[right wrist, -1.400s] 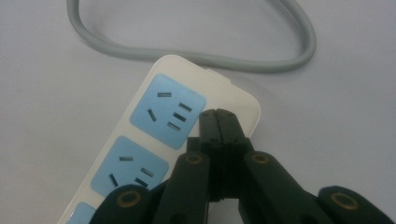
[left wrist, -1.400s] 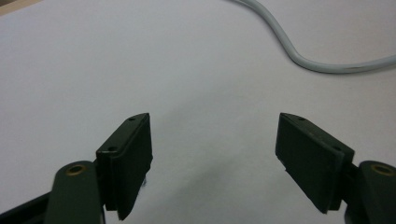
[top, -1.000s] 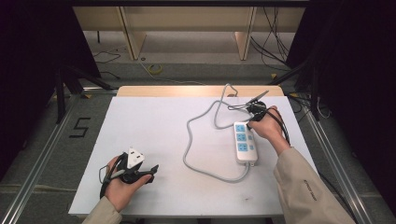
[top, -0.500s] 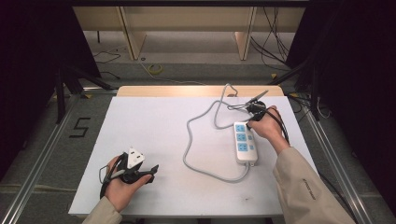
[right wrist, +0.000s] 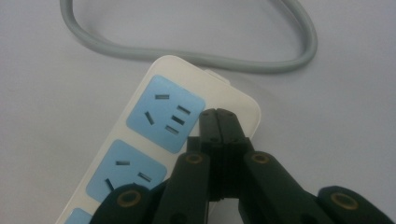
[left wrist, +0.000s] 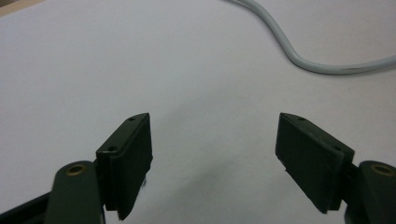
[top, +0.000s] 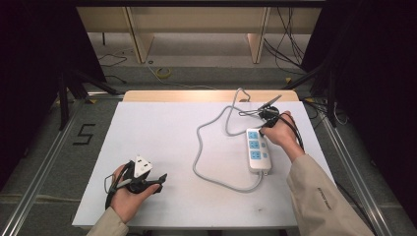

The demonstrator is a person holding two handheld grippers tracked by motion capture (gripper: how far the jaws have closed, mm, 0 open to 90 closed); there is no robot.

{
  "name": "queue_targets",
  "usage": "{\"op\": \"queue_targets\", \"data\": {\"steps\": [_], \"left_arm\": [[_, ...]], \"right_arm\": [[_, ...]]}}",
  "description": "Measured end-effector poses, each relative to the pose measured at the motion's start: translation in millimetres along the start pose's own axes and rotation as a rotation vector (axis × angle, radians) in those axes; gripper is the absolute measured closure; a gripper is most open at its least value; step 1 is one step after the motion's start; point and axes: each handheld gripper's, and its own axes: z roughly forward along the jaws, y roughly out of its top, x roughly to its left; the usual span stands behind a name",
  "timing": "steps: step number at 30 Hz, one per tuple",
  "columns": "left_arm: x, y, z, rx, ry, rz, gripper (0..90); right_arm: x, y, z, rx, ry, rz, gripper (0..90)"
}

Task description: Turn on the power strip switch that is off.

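Note:
A white power strip (top: 257,150) with blue sockets lies on the right of the white table (top: 167,128), and its grey cable (top: 199,147) loops off to the left. In the right gripper view the jaws of my right gripper (right wrist: 219,121) are pressed together with nothing between them. Their tip sits over the strip's (right wrist: 154,140) cable end, beside the first socket. From above, the right gripper (top: 261,129) is at the strip's far end. My left gripper (top: 152,173) is held low at the table's front left. Its jaws stand wide open over bare table (left wrist: 215,158), and the cable (left wrist: 299,58) lies farther off.
The table's wooden far edge (top: 206,95) borders a floor with loose cables (top: 162,73) and shelf legs. Metal rails (top: 44,162) run along both sides of the table. A "5" mark (top: 84,133) is on the floor at the left.

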Motion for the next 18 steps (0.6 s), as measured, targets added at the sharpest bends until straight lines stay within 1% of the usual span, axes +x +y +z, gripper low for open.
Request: {"op": "queue_targets", "data": {"steps": [9, 18], "left_arm": [[-0.1, 0.0, 0.2, 0.000, 0.000, 0.000, 27.1], [-0.4, 0.0, 0.1, 0.000, -0.002, 0.000, 27.1]], "right_arm": [[0.6, 0.4, 0.4, 0.006, -0.010, -0.002, 90.0], [-0.6, -0.5, 0.6, 0.002, -0.001, 0.010, 90.0]]}}
